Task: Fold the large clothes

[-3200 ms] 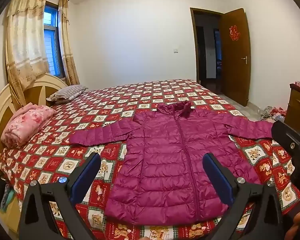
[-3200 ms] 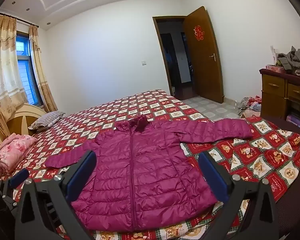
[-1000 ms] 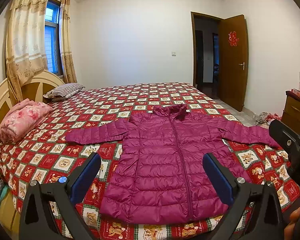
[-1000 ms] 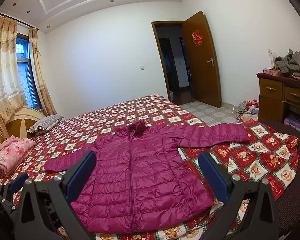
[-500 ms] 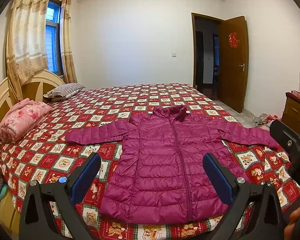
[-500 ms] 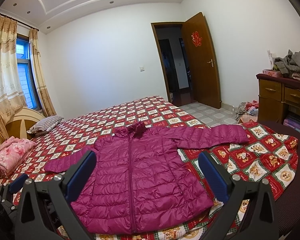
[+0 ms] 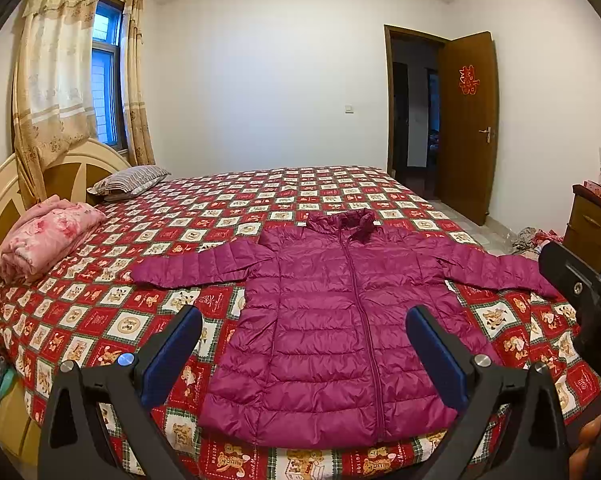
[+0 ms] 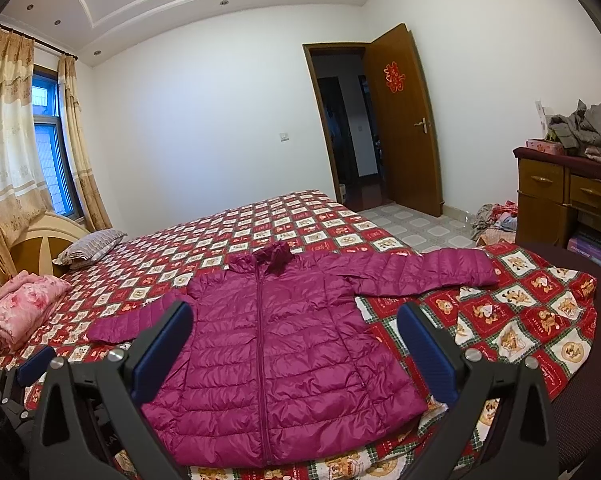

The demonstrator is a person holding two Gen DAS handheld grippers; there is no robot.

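Observation:
A magenta puffer jacket [image 7: 336, 320] lies flat and zipped, front up, on the bed, both sleeves spread out, collar toward the far side. It also shows in the right wrist view [image 8: 272, 344]. My left gripper [image 7: 304, 328] is open and empty, held above the jacket's hem near the bed's front edge. My right gripper [image 8: 294, 324] is open and empty, also above the hem. The right gripper's body shows at the right edge of the left wrist view [image 7: 580, 292]. The left gripper's finger shows at the lower left of the right wrist view [image 8: 34, 360].
The bed has a red checkered bear-print cover [image 7: 228, 208]. A folded pink blanket [image 7: 44, 240] and a striped pillow [image 7: 128, 180] lie by the headboard at left. A wooden dresser [image 8: 564, 196] with clothes stands at right; the door [image 8: 404, 120] is open.
Both cameras have shifted only slightly; the jacket lies as before and both grippers stay open.

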